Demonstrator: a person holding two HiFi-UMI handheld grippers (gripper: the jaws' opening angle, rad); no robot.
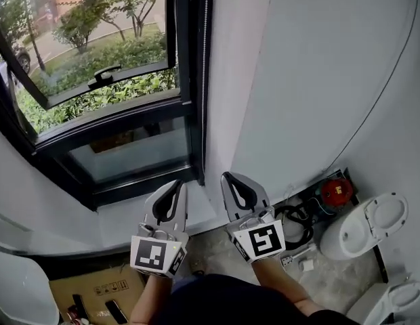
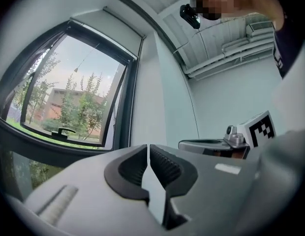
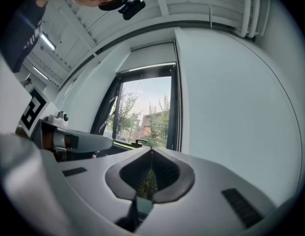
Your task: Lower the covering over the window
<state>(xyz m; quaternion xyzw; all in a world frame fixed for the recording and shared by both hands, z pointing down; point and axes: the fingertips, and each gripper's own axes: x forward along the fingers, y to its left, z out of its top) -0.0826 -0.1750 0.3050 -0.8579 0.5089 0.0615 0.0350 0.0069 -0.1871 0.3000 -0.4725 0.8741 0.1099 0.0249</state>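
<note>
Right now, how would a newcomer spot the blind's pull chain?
Find the big window. Go to the black frame on its right side, next to the white wall. The pull chain is the thin pale beaded line hanging there, unlike the solid bars beside it.

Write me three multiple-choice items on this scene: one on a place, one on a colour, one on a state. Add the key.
1. The red device lies:
A) on the windowsill
B) on the floor, right of the right gripper
C) between the grippers

2. The window frame is:
A) white
B) red
C) black

3. The left gripper and the right gripper are:
A) both open
B) both shut, empty
C) shut on a cord

Key:
1 B, it sits low beside the white toilet.
2 C, it shows black in the head view.
3 B, each gripper view shows its jaws together with nothing between.
</note>
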